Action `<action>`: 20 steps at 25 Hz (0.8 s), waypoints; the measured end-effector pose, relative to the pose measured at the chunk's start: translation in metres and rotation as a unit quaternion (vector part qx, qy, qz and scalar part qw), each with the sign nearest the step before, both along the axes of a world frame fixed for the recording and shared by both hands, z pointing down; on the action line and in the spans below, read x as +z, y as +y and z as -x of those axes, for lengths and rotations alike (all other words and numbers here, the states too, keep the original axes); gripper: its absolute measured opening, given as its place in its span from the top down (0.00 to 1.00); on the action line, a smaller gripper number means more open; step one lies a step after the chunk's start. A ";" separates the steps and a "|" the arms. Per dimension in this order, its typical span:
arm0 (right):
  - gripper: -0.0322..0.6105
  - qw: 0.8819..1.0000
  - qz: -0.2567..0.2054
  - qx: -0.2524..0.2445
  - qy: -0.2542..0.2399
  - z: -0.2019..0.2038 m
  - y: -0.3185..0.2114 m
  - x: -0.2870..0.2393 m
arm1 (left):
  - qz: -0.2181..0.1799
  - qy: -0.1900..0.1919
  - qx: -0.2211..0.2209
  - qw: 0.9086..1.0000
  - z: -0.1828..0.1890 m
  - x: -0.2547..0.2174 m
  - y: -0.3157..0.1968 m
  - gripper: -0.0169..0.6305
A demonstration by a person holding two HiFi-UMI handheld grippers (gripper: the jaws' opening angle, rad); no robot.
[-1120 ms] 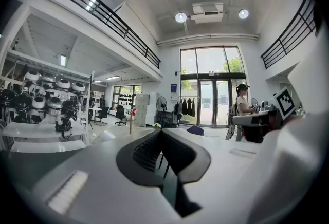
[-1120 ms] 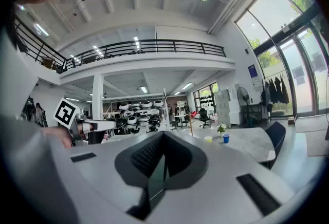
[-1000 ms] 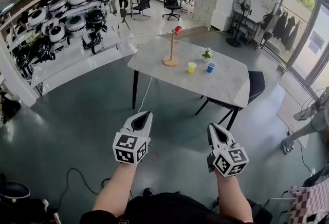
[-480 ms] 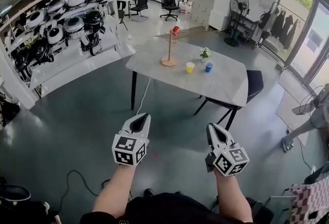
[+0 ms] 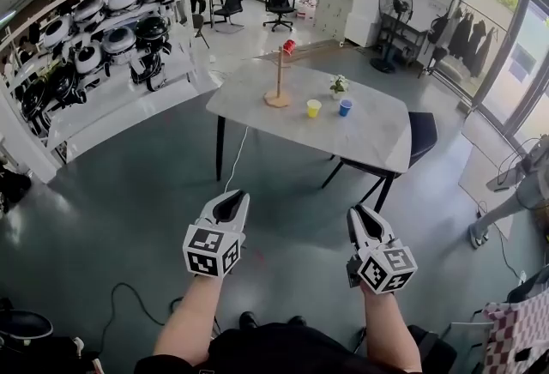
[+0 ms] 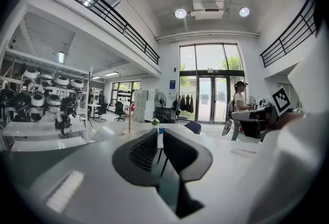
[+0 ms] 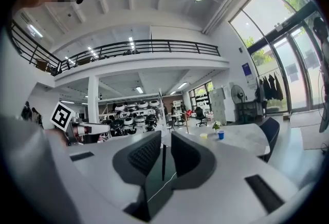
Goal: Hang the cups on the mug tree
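Across the grey floor, worktop [image 5: 377,132]: well apart from both hands; drifted a shade up and left in the head view over the past second, with no real approach made. Likely means a walk up to it before any picking.
Mug tree [image 5: 278,76]: upright near the worktop's far left edge, unmoved.
Left tongs [image 5: 238,195]: held low out front, closed bar a hairline, nothing gripped; barely shifted since a second ago.
Right tongs [image 5: 353,211]: level alongside, closed and empty, equally steady.
Red cup [image 5: 289,46]: already hung near the top of the tree.
Yellow cup [image 5: 314,108]: standing on the worktop right of the tree's base, untouched.
Blue cup [image 5: 345,107]: just beside the yellow one, also untouched; by the look of it, two cups left to hang.
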State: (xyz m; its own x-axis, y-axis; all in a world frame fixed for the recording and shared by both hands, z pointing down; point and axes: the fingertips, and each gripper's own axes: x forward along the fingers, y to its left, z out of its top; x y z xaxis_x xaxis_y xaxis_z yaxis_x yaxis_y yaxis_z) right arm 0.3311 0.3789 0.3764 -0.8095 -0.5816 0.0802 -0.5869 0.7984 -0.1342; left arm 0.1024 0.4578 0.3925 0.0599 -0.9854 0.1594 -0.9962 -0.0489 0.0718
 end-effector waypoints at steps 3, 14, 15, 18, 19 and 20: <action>0.78 1.000 0.000 0.001 0.004 -0.004 0.000 0.002 | 0.004 0.006 0.010 1.000 -0.004 0.002 0.002 0.71; 0.52 1.000 -0.002 0.022 0.003 -0.021 -0.004 0.001 | 0.010 -0.001 -0.004 1.000 -0.008 0.002 0.009 0.45; 0.51 1.000 -0.002 0.023 0.003 -0.022 -0.004 0.002 | 0.011 -0.003 -0.002 1.000 -0.009 0.002 0.010 0.43; 0.50 1.000 -0.001 0.027 -0.002 -0.029 -0.003 0.001 | 0.012 -0.011 -0.001 1.000 -0.017 0.000 0.011 0.40; 0.49 1.000 0.000 0.028 -0.003 -0.032 -0.003 0.002 | 0.013 -0.012 -0.002 1.000 -0.020 0.000 0.011 0.39; 0.49 1.000 0.002 0.029 -0.004 -0.037 -0.003 0.002 | 0.012 -0.011 -0.002 1.000 -0.024 0.000 0.011 0.37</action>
